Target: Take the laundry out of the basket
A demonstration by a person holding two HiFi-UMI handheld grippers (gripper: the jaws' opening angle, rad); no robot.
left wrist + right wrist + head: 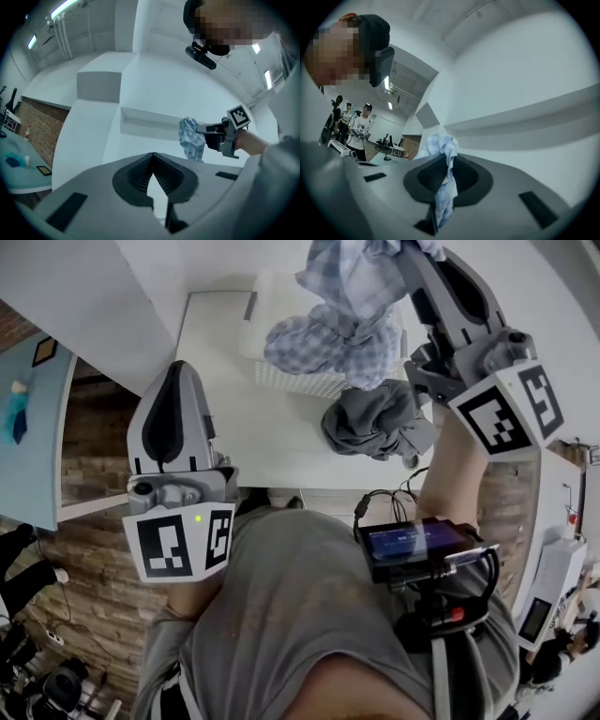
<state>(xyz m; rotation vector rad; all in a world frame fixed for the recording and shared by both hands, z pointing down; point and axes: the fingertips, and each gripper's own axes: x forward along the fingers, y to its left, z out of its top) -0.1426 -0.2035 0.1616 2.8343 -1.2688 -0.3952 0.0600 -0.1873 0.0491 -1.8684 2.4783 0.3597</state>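
Note:
A blue-checked cloth (352, 315) hangs in the air over the white laundry basket (281, 379), which stands at the far side of the white table (216, 352). My right gripper (408, 249) is shut on the cloth's top, and the fabric trails down between the jaws (443, 187). In the left gripper view the cloth (191, 140) dangles from that raised right gripper (206, 130). A crumpled grey garment (375, 423) lies on the table in front of the basket. My left gripper (178, 367) hovers at the table's left side, its jaws (153, 157) shut with nothing in them.
A black device with a screen (412, 545) and cables hangs at the person's chest. A brick wall (84, 465) runs along the left. Several people (361, 131) stand far off in the room behind. A white unit (553, 587) sits at the right.

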